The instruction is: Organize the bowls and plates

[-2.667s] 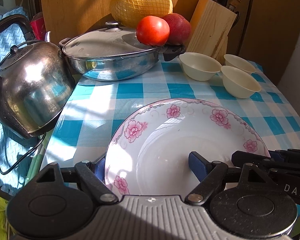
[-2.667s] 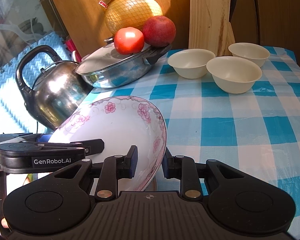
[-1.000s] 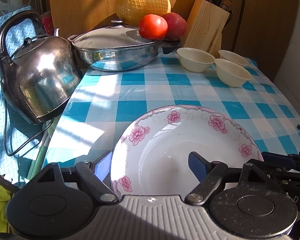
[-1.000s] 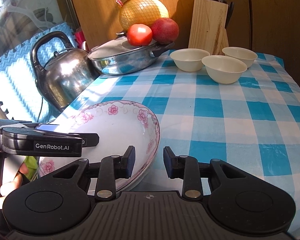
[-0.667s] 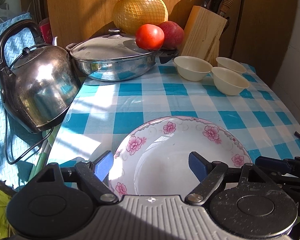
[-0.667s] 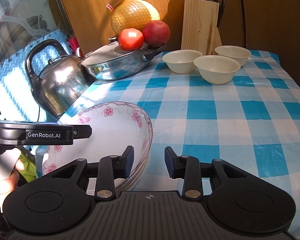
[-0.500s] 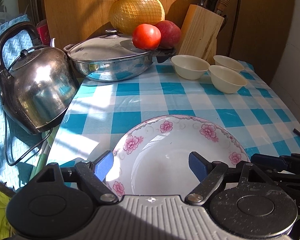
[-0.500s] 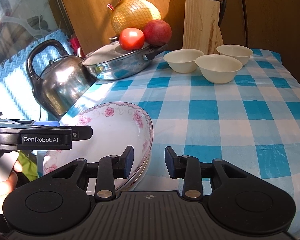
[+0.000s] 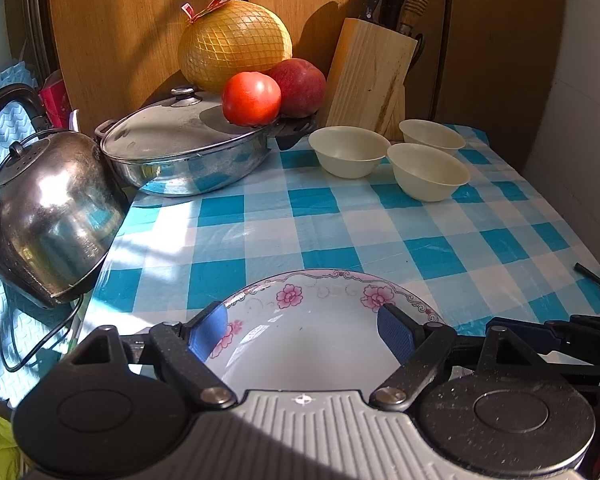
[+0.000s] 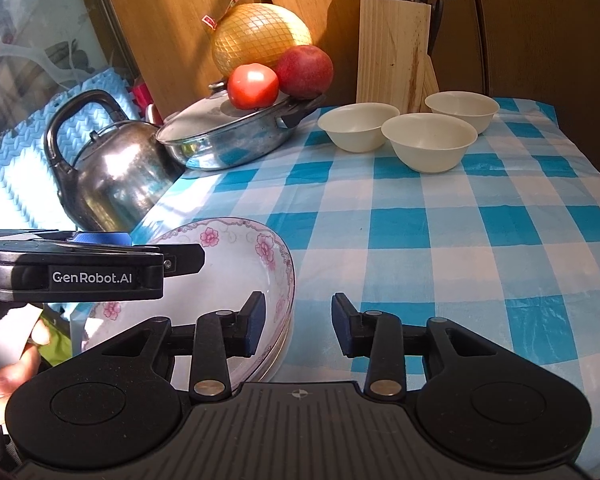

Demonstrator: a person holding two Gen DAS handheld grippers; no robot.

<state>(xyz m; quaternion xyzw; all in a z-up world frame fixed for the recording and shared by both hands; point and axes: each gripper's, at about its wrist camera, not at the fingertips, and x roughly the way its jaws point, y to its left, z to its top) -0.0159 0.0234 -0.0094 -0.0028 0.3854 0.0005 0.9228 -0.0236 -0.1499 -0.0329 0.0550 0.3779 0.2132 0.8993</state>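
The left gripper [image 9: 302, 330] hides the plate's [image 9: 320, 300] near rim. The kettle [image 9: 48, 216] is cut off at the left edge. The plates under it show only as edges.

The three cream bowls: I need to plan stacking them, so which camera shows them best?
The right wrist view: the three cream bowls sit nearer the centre, rims and hollows clear, one in front overlapping the two behind. The left wrist view shows the same bowls off to the right.

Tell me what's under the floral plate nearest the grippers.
The pink-flowered white plate sits on more stacked plate rims, visible at its right edge. Their count and pattern are hidden.
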